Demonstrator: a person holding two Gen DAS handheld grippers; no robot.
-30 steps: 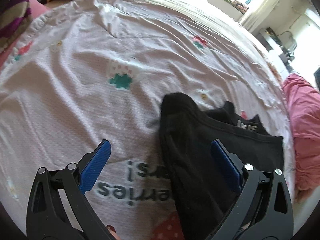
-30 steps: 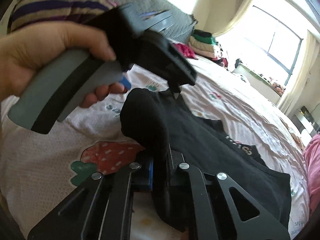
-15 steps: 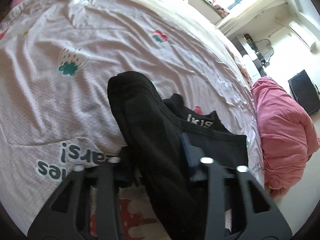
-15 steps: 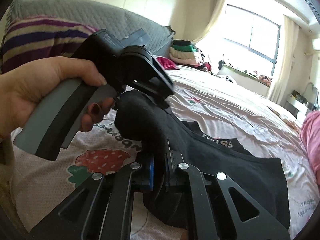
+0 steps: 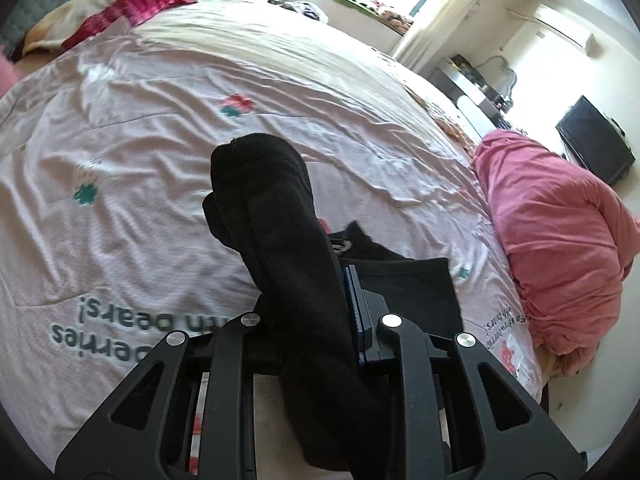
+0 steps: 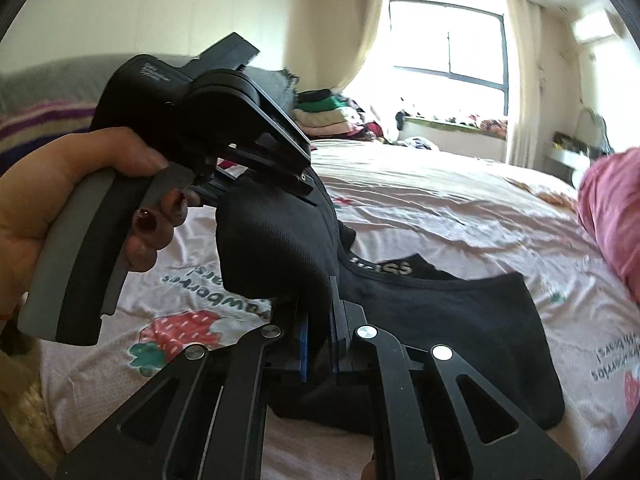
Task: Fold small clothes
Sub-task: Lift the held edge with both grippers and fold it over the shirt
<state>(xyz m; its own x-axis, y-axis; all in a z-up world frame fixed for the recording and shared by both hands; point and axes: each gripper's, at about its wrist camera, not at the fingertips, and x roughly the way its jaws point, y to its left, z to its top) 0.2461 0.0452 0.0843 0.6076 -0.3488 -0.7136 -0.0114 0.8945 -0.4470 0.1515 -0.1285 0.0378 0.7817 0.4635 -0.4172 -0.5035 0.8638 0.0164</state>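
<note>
The left hand-held gripper (image 5: 316,312) is matte black, with two flat skeleton arms cut by long triangular windows, round silver screw heads at the pivots and ribbed blue pads. The right hand-held gripper (image 6: 318,336) is built alike. From the right wrist, the left one shows a grey-and-black curved handle, held in a hand (image 6: 80,200) with dark red nail polish

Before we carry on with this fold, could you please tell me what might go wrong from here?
1. Both the left claw and right claw pinch one bunched ridge of the black garment, so several layers may lift together and the fold come out crooked.
2. The rest of it trails on the sheet, which is wrinkled, and could drag.
3. The claws are close together, so they might collide.
</note>
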